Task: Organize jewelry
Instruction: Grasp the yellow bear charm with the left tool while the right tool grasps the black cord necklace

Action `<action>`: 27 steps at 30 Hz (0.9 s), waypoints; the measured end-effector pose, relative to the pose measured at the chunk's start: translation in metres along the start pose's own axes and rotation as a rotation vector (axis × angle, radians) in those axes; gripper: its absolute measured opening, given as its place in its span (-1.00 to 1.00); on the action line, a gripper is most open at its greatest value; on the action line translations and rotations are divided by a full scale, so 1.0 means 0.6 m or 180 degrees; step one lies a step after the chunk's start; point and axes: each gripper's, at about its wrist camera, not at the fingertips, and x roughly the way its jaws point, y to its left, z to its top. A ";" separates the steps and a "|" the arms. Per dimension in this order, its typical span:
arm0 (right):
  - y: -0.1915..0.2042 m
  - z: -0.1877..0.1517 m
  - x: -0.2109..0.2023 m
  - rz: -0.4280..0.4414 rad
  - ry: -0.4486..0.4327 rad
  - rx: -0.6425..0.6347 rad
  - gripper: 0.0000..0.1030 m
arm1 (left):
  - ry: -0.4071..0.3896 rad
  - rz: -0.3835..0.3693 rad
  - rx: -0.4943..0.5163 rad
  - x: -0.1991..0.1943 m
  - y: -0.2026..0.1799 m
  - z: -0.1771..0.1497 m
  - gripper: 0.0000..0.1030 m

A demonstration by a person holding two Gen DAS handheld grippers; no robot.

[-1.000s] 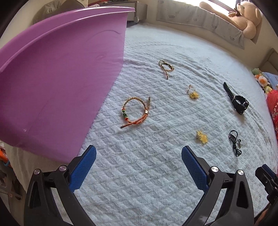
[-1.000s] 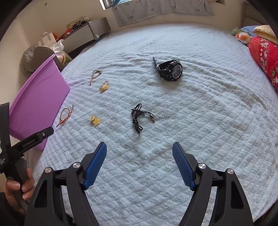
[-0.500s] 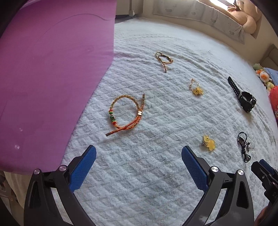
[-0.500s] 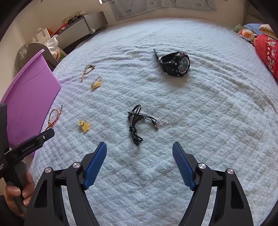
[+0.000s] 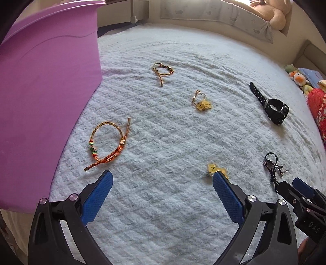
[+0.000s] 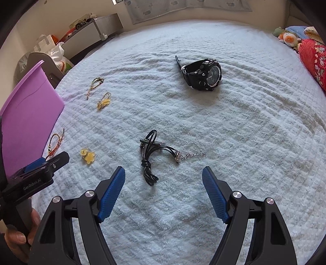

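Bed (image 6: pixel 254 126) under a pale quilted blanket, filling most of both views. Beige walls beyond; grey patterned curtain (image 6: pixel 183 10) at the far side, daylight along its top edge. Low grey shelf (image 6: pixel 95 30) by the wall — cluttered, white bags (image 6: pixel 53 51) beside it. Big tan teddy bear (image 5: pixel 273 12) on the sill. Small plush toys (image 6: pixel 287 36) and a red floral cushion (image 6: pixel 313 59) at the bed's edge.

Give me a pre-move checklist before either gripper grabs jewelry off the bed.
1. Right gripper open, nothing held: ok.
2. Left gripper open, nothing held: ok.
3. Black cord necklace just ahead of the right gripper, lying clear: ok.
4. Orange bracelet ahead of the left gripper, apart from other pieces: ok.
5. Purple bin beside the bracelet, within view: ok.
6. Bin's inside free for jewelry: cannot tell.
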 end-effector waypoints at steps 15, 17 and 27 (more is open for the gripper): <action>-0.008 0.013 0.031 -0.0047 0.0019 -0.0085 0.45 | 0.0028 -0.0040 0.0269 0.030 -0.059 -0.001 0.88; -0.007 0.014 0.034 -0.0062 0.0019 -0.0112 0.45 | 0.0036 -0.0032 0.0279 0.036 -0.063 -0.002 0.88; -0.003 0.014 0.044 -0.0153 -0.0025 -0.0166 0.45 | 0.0066 -0.0015 0.0301 0.054 -0.071 -0.012 0.88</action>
